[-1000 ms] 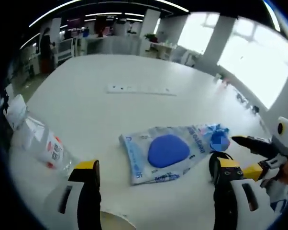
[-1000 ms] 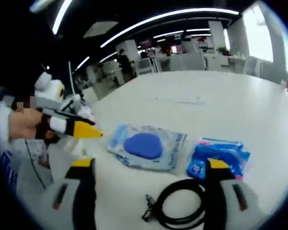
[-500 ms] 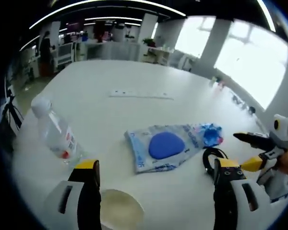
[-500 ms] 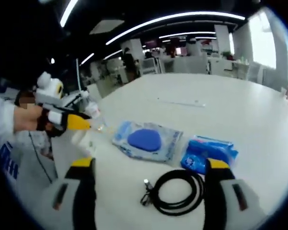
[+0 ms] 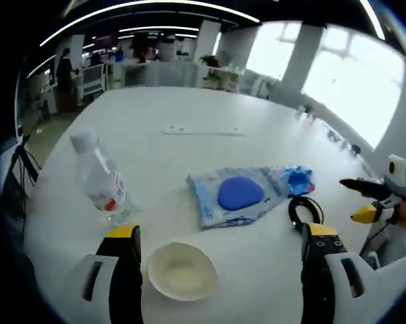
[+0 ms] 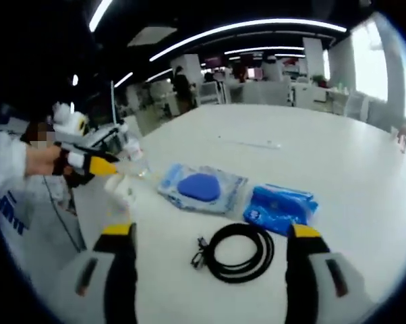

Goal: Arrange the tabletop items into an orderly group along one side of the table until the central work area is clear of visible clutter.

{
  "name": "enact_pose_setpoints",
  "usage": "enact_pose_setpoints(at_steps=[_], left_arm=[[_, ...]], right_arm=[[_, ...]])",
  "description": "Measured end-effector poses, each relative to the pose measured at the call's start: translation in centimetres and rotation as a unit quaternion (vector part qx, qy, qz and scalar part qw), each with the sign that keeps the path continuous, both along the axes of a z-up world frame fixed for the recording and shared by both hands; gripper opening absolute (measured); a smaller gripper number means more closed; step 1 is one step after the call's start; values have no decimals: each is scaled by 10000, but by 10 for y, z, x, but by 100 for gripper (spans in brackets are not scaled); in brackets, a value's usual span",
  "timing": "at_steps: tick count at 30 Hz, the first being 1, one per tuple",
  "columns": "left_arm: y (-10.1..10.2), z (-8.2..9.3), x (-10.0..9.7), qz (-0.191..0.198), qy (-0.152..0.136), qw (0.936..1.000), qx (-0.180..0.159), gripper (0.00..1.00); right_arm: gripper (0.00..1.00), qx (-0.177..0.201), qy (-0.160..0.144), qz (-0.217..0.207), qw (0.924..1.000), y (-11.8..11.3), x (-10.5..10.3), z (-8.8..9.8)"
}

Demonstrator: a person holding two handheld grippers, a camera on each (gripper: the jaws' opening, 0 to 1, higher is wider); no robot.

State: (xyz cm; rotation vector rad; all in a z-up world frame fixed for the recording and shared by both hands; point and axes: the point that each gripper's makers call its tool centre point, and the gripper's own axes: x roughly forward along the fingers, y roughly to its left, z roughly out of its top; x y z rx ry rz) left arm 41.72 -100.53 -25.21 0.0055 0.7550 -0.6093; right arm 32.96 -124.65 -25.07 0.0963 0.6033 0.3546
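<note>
Left gripper (image 5: 220, 260) and right gripper (image 6: 213, 260), jaws wide and empty, hover above the white surface (image 5: 189, 155). Between them lie a clear plastic bottle (image 5: 102, 182), white bowl (image 5: 183, 271), blue-padded plastic packet (image 5: 240, 196), blue wipes pack (image 6: 280, 208) and coiled black cable (image 6: 240, 251).

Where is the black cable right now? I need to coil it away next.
In the right gripper view the black cable lies coiled on the white table, just ahead between the right tongs, below the blue packet and the clear pouch.

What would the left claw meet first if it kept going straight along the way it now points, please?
Probably the white bowl, lying just ahead between the jaws of the open left claw; depth is uncertain.
</note>
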Motion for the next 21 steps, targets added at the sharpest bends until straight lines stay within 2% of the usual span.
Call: enact_pose_setpoints(at_steps=[12, 16, 21], left_arm=[[7, -3, -12, -61, 65, 10000, 33, 95], [8, -4, -16, -182, -21, 9997, 190, 95], [10, -13, -29, -452, 21, 9981, 417, 92]], right_arm=[[90, 40, 101, -148, 9998, -12, -18, -5], [89, 39, 78, -182, 9998, -13, -19, -3], [88, 104, 43, -256, 9996, -14, -24, 1]])
